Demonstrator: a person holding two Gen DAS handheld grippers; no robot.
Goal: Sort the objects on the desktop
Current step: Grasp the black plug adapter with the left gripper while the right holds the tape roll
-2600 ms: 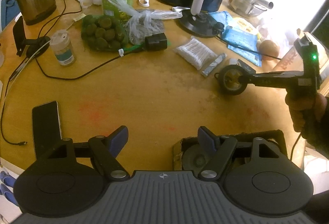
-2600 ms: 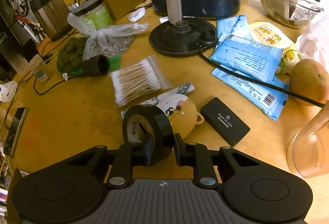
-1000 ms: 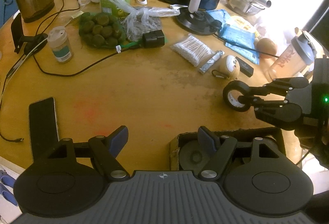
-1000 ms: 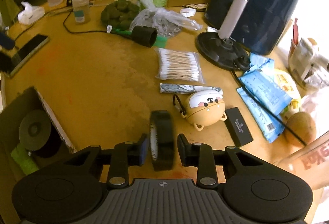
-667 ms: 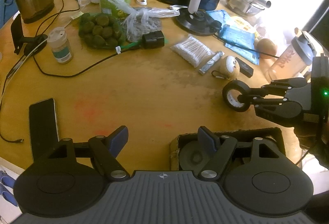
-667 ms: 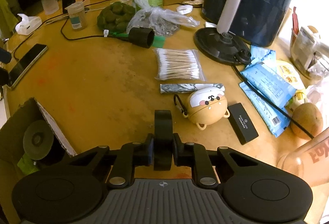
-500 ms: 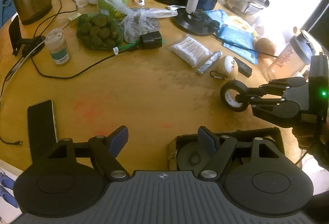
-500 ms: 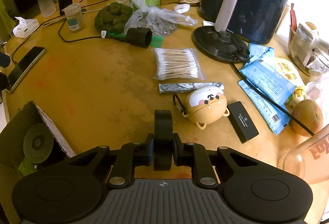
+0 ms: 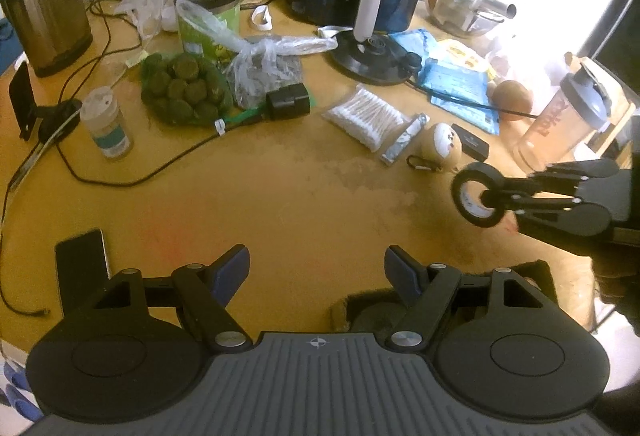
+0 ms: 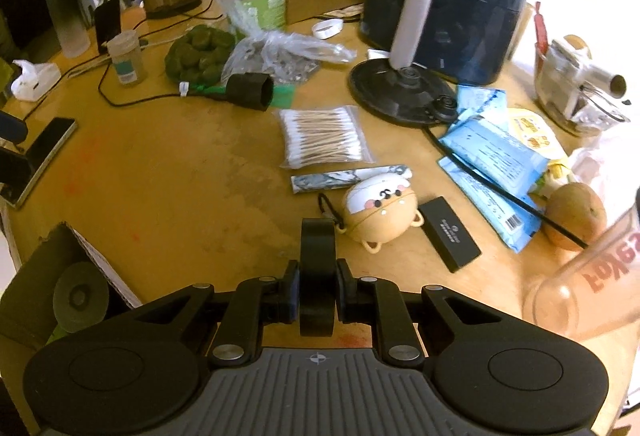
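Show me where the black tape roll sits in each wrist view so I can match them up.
Left wrist: black tape roll at right of centre, off the table, clamped by the right gripper.
Right wrist: same roll bottom centre, edge-on between that gripper's fingers.
Shared landmark: bear-face pouch, just beyond the roll in both.

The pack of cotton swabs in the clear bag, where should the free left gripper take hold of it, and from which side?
Grip the clear flat pack of cotton swabs across its short width, along the sticks, coming straight down from above. It lies flat on the wooden table, so nothing offers a side hold. The left gripper is open and empty.
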